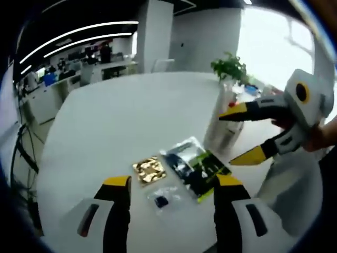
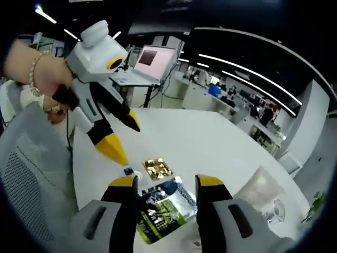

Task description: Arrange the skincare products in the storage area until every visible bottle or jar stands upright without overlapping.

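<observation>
Three flat skincare sachets lie on the white round table. They are a gold foil one, a dark one with a green edge and a small clear packet. My left gripper hangs open just above them with nothing between its fingers. My right gripper comes in from the right, open, above the dark sachet. In the right gripper view the gold sachet, the dark-green sachet and the clear packet lie below my open right gripper. The left gripper is open beside them.
A clear glass vase with a green plant stands just beyond the sachets, and shows again as the vase. A white mesh chair sits at the table's near edge. A laptop stands behind the table.
</observation>
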The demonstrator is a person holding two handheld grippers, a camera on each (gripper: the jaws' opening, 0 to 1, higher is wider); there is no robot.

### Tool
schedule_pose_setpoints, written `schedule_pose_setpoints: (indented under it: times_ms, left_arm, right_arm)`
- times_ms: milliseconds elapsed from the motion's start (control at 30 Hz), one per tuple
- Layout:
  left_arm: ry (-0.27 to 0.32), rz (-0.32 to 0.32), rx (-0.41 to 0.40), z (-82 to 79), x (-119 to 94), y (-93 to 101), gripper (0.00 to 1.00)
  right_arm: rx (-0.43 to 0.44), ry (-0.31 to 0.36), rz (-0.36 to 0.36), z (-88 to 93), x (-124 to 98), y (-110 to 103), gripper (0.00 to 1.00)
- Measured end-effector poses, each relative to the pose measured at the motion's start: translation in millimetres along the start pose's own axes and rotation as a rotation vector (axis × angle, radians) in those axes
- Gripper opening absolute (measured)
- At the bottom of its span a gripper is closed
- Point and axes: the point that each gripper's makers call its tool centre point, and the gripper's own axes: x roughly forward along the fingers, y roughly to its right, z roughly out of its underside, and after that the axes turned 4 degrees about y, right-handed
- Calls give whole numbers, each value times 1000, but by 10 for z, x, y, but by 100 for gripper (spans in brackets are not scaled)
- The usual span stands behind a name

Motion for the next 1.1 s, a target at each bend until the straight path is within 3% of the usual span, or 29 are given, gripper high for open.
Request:
schedule_pose_setpoints:
  times_ms: [200,367,667,900,1000,1100]
  left_arm:
    - [34,-49,-40,59,-183,61,69]
    - [64,-86,-77,75,-338,148,75]
    - [101,-133,-103,106,-522,247,85]
    - [110,-140,-117,230,-555,303,96]
    - [137,-151,-106,164,-588,277,98]
    - [150,-160,-120,157,-597,252,99]
  right_arm:
    - [71,5,64,189,-462,128,59]
    - [159,-14,120,459,-849,266,66]
    - [275,-33,167,769,-1360,380,82]
    - [356,-33,196,885,-1506,427,92]
    - [381,-23,211,897,-1510,422,100]
    - [407,-37,210,945,-1503,375,100]
